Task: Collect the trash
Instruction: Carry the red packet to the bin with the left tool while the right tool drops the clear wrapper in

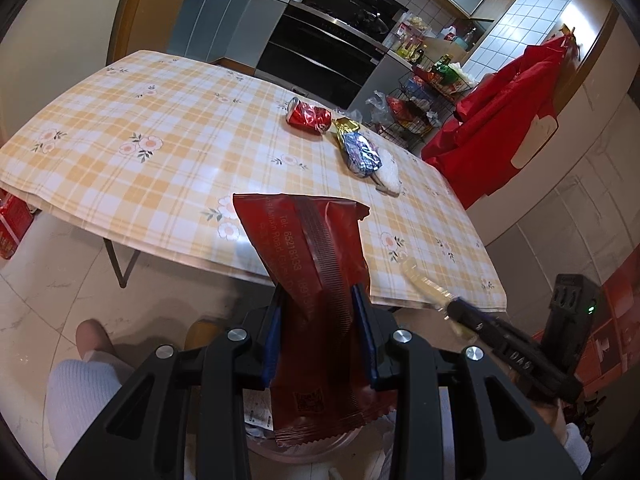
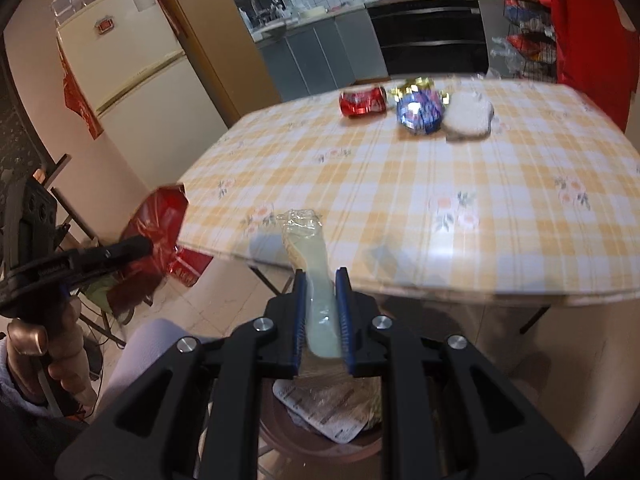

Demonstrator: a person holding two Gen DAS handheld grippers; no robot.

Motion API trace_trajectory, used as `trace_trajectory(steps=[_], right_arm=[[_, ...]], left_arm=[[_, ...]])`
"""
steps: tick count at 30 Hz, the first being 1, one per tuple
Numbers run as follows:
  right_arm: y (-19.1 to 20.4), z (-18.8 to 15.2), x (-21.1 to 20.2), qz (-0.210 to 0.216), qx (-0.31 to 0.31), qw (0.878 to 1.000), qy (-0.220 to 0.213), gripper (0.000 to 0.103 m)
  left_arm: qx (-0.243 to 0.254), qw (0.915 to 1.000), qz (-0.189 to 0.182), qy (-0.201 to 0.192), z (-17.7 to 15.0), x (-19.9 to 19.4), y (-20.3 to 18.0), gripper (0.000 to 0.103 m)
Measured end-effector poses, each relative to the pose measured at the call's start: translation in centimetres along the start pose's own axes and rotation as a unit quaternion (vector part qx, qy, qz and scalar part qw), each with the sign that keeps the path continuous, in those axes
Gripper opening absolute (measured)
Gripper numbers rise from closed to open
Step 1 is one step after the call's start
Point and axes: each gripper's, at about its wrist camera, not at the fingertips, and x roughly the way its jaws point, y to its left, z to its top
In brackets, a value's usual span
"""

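Observation:
My left gripper (image 1: 320, 300) is shut on a dark red snack wrapper (image 1: 312, 256), held off the near edge of the table above a brown bin (image 1: 312, 450). My right gripper (image 2: 321, 284) is shut on a clear, pale yellow plastic wrapper (image 2: 308, 248), also above the bin (image 2: 320, 446), which holds paper trash. In the left wrist view the right gripper (image 1: 452, 304) shows at right with its wrapper (image 1: 420, 280). In the right wrist view the left gripper (image 2: 148, 244) shows at left with the red wrapper (image 2: 160, 216). On the table lie a crushed red can (image 1: 308, 115), a blue foil wrapper (image 1: 360, 154) and a white pad (image 1: 387, 172).
The table has a yellow checked cloth (image 1: 160, 128). A red garment (image 1: 504, 128) hangs at the right. A wire rack of groceries (image 1: 420, 104) and a black oven (image 1: 320, 52) stand behind. A cream fridge (image 2: 132, 72) is at far left. A red bag (image 1: 12, 224) sits on the floor.

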Motion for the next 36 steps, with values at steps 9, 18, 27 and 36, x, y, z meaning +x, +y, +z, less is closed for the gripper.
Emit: trace_trajectory(steps=[9, 18, 27, 36], right_arm=[[0.2, -1.8, 0.9, 0.001, 0.002, 1.0, 0.021, 0.018], [0.8, -1.5, 0.4, -0.006, -0.008, 1.0, 0.009, 0.034], [1.9, -0.5, -2.2, -0.087, -0.049, 0.993, -0.064, 0.095], [1.5, 0.2, -3.6, -0.122, -0.041, 0.985, -0.118, 0.097]], left_arm=[[0.007, 0.9999, -0.01, 0.001, -1.5, -0.3, -1.0, 0.032], [0.013, 0.9998, -0.015, 0.004, -2.0, -0.5, -1.2, 0.032], [0.019, 0.9995, -0.016, 0.017, -2.7, 0.3, -1.4, 0.032], [0.031, 0.9985, -0.014, 0.042, -3.3, 1.7, -1.8, 0.033]])
